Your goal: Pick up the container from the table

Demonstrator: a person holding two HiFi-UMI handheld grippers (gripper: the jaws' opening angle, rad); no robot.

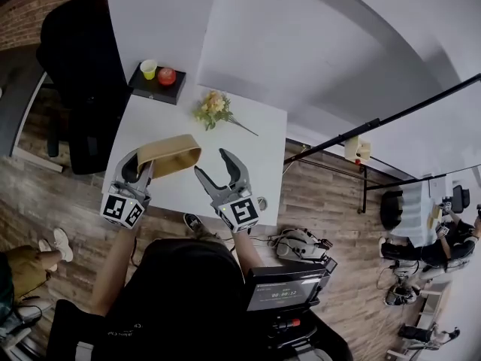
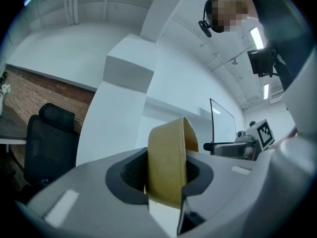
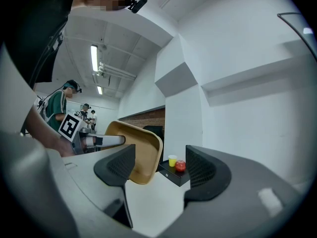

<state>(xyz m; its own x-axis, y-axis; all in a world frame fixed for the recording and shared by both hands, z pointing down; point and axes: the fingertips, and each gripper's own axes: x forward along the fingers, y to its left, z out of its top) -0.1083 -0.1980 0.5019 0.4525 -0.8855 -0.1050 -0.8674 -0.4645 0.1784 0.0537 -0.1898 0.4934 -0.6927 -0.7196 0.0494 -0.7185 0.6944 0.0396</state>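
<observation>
The container (image 1: 169,155) is a shallow tan tray, tilted on edge over the near left part of the white table (image 1: 248,138). My left gripper (image 1: 140,162) is shut on its left rim. In the left gripper view the tan wall (image 2: 168,167) is pinched between the two jaws of that gripper (image 2: 166,182). My right gripper (image 1: 212,162) is open just off the container's right end. In the right gripper view the container (image 3: 136,150) shows beside the left jaw, and nothing lies between the jaws of that gripper (image 3: 161,165).
A black tray (image 1: 158,89) at the table's far left corner carries a yellow cup (image 1: 149,68) and a red fruit (image 1: 167,76). A bunch of flowers (image 1: 214,110) lies at the back. A black chair (image 1: 79,59) stands left of the table. Other people work in the background.
</observation>
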